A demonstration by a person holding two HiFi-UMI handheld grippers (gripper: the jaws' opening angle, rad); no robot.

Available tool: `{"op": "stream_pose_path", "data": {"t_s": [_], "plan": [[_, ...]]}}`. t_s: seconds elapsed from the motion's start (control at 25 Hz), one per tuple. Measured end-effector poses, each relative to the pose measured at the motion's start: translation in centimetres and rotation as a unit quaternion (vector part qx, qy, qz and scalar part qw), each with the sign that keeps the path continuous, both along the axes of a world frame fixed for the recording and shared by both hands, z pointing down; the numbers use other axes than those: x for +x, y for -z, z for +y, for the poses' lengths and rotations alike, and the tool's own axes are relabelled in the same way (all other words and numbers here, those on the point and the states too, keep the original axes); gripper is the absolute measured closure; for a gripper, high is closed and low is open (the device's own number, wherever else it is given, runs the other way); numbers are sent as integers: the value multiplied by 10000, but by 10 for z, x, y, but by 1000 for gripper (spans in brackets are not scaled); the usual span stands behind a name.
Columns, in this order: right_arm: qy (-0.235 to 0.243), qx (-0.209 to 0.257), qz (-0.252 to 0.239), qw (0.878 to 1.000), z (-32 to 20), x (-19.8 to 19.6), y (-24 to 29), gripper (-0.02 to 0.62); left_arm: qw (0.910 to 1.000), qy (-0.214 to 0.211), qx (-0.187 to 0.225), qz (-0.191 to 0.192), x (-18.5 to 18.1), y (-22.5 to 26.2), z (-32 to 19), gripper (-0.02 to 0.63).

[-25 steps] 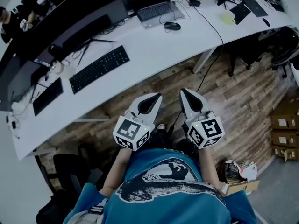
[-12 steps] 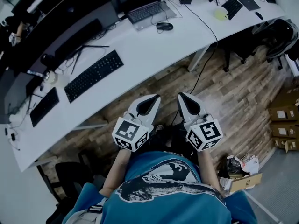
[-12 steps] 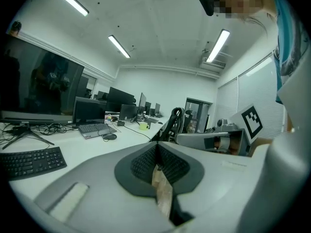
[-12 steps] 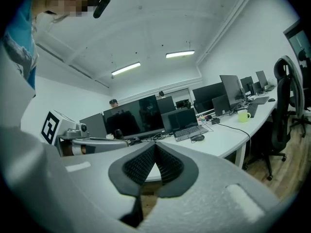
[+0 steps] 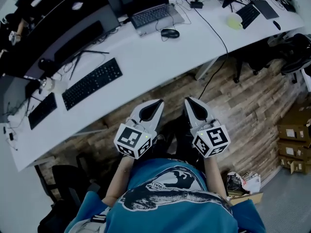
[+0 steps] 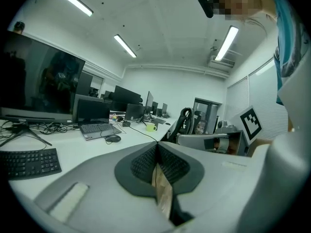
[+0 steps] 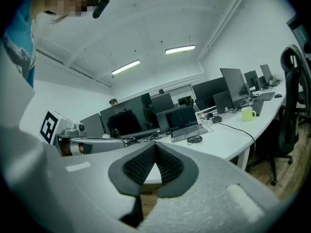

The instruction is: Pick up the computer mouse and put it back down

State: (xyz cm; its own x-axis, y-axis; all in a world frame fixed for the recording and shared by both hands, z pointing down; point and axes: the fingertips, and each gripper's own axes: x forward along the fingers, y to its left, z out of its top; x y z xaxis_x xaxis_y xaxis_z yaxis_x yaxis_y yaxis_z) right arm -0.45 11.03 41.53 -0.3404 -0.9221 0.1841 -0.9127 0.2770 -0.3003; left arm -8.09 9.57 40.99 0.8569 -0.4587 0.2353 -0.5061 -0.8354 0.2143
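Note:
The black computer mouse (image 5: 170, 33) lies on the long white desk (image 5: 146, 62), just right of an open laptop (image 5: 153, 14). It also shows in the left gripper view as the mouse (image 6: 112, 138) and in the right gripper view as the mouse (image 7: 195, 139). My left gripper (image 5: 155, 103) and right gripper (image 5: 189, 101) hang side by side over the wooden floor, well short of the desk's front edge. Both point toward the desk, nearly level. Each has its jaws together with nothing between them, as the left gripper (image 6: 156, 147) and right gripper (image 7: 155, 147) show in their own views.
Two black keyboards (image 5: 92, 84) (image 5: 43, 110) and dark monitors (image 5: 73, 28) occupy the desk's left part. A green mug (image 5: 236, 20) and a black cable (image 5: 216, 30) lie to the right. Office chairs (image 5: 296, 47) and cardboard boxes (image 5: 291, 149) stand on the floor at right.
Both grippers, still shut, have drifted a little left and slightly nearer the desk. The head view has shifted, so the desk now sits lower and further left.

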Motion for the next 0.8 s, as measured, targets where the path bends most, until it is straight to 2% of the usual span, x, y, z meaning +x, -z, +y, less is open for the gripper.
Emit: {"op": "stream_pose_path", "data": {"t_s": [0.36, 0.8], "plan": [[744, 62, 56, 9972, -70, 67, 8, 594, 9958, 894, 130, 148, 57, 20, -64, 594], [1638, 159, -2, 9864, -111, 111, 7, 594, 9823, 1846, 191, 264, 96, 25, -83, 594]]}}
